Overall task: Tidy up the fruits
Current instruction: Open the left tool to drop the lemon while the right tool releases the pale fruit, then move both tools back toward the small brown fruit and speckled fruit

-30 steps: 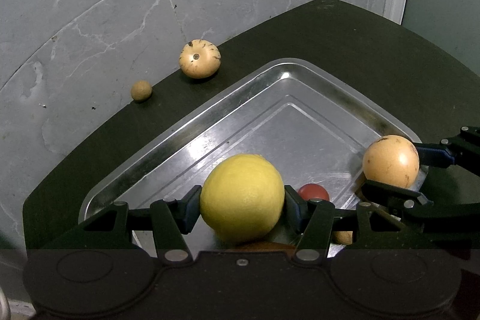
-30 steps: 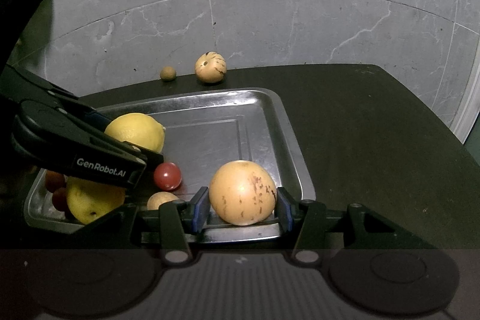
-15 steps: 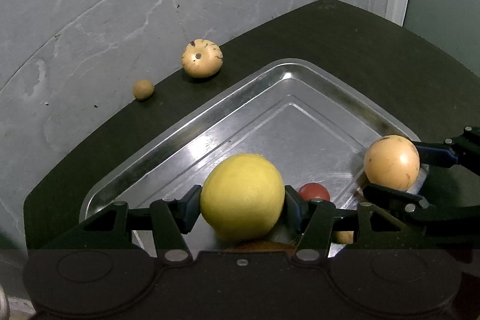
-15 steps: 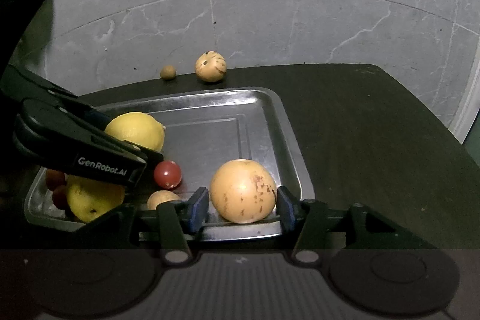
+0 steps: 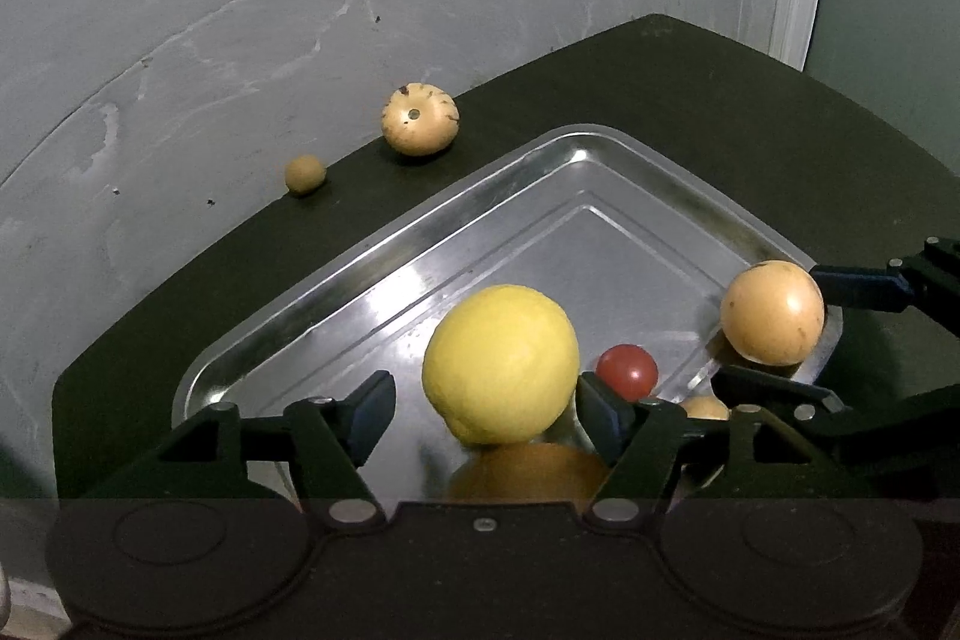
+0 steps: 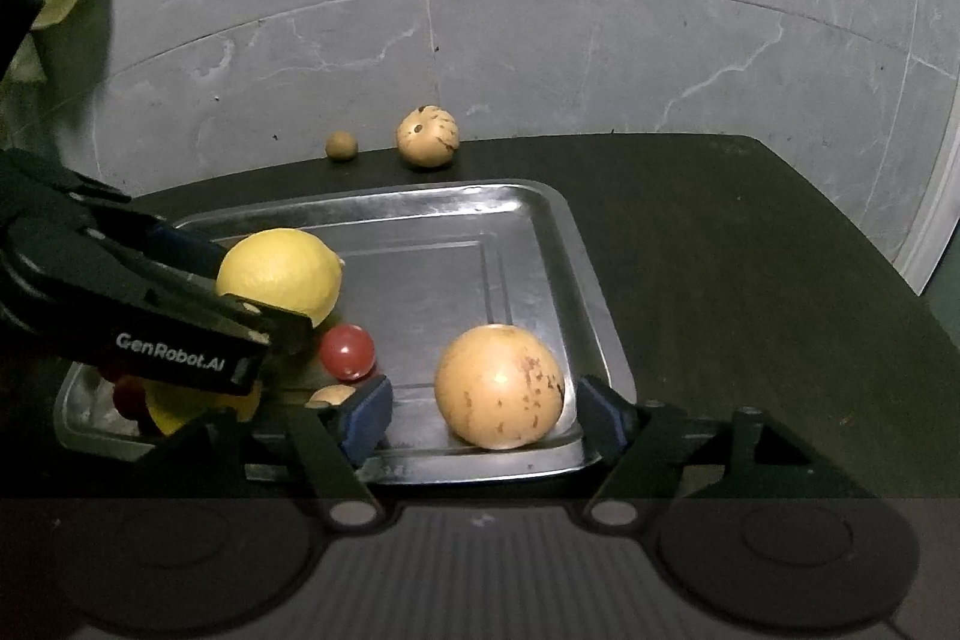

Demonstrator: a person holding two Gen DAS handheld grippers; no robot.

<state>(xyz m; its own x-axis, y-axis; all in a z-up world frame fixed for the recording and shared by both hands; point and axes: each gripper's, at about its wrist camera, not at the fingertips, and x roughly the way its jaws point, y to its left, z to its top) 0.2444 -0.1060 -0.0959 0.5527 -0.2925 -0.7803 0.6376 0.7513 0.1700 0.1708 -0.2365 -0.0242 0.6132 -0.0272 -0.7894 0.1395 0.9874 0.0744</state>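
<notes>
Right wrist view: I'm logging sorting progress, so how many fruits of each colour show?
Yellow: 2 (top lemon, lower lemon)
Red: 2 (tomato, half-hidden red fruit)
Tan: 4 (large tan fruit, small tan fruit, speckled fruit, brown ball)
Total: 8

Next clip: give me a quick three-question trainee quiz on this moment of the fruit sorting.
1. True or false: the left gripper is clamped on the lemon.
2. How many fruits lie on the table outside the tray?
3. Where is the tomato? A: on the bare table. B: in the tray, between the lemon and the big tan fruit. C: held in the right gripper.

Key: 1 false, its jaws stand open. 2 two, the small brown ball and the speckled fruit. 3 B.
</notes>
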